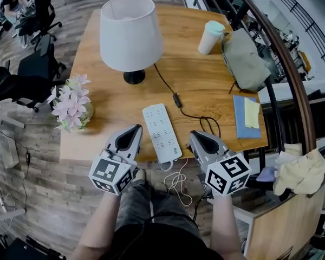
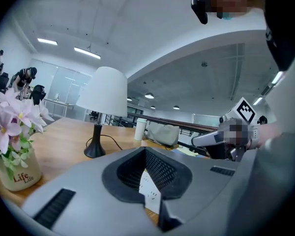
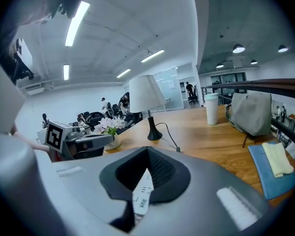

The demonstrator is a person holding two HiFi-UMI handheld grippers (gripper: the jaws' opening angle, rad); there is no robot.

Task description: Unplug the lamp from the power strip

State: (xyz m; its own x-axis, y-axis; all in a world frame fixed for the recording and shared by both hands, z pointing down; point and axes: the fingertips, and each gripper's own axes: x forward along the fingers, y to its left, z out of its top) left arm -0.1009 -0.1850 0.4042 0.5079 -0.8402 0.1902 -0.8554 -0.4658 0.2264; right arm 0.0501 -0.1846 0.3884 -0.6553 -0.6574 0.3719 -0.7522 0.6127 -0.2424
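Observation:
A lamp (image 1: 131,32) with a white shade and a black base stands at the back of the wooden table (image 1: 108,102). Its black cord (image 1: 177,99) runs right past an inline switch and loops near the table's front edge. Between my two grippers lies the white power strip (image 1: 161,132), and no plug shows in its sockets. My left gripper (image 1: 134,130) sits just left of the strip at the front edge, shut and empty. To the strip's right, my right gripper (image 1: 195,136) is also shut and empty. The strip (image 2: 149,191) (image 3: 142,193) shows through each gripper's jaws.
A vase of pink flowers (image 1: 71,104) stands at the table's left edge. A white cup (image 1: 211,37), a grey bag (image 1: 244,58) and a blue notebook (image 1: 245,118) under a yellow cloth lie to the right. A white cable (image 1: 176,182) hangs below the front edge. Office chairs (image 1: 35,64) stand left.

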